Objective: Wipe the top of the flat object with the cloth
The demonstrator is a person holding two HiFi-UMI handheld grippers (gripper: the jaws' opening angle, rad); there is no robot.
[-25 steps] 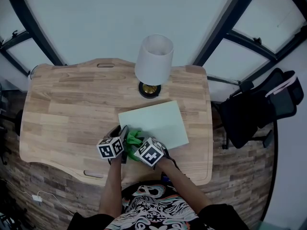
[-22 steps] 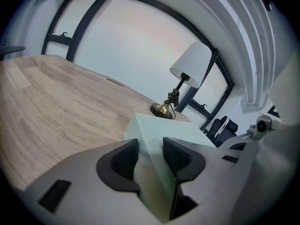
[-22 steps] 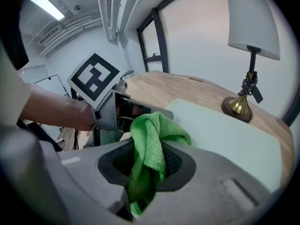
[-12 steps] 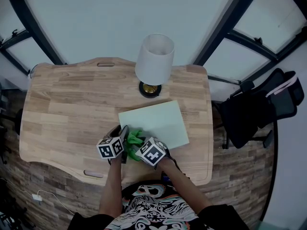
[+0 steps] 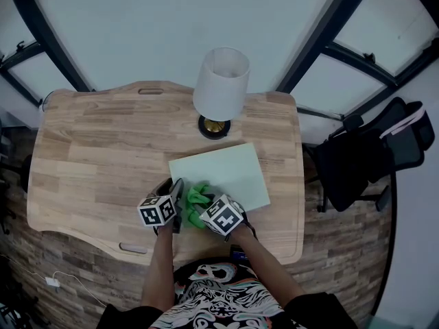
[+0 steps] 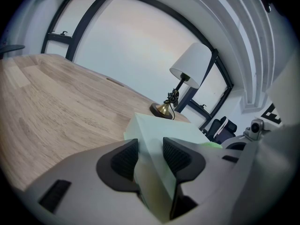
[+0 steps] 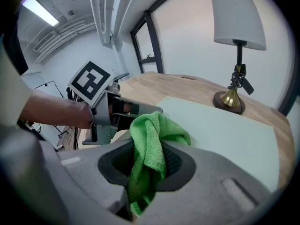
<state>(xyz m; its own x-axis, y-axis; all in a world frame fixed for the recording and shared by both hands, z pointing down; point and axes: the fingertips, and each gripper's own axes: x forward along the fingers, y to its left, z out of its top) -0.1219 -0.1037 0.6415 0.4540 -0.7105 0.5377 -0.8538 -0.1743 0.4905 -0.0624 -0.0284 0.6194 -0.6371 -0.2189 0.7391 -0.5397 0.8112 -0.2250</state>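
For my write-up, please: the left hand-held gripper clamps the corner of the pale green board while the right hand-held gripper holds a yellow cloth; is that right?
Not quite: the cloth is green, not yellow, as the right gripper view shows. The left hand-held gripper does clamp the corner of the pale green board while the right hand-held gripper holds the cloth.

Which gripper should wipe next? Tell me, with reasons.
Right. The right gripper grips the cloth at the flat object's near edge; the left gripper clamps its corner, likely steadying it.
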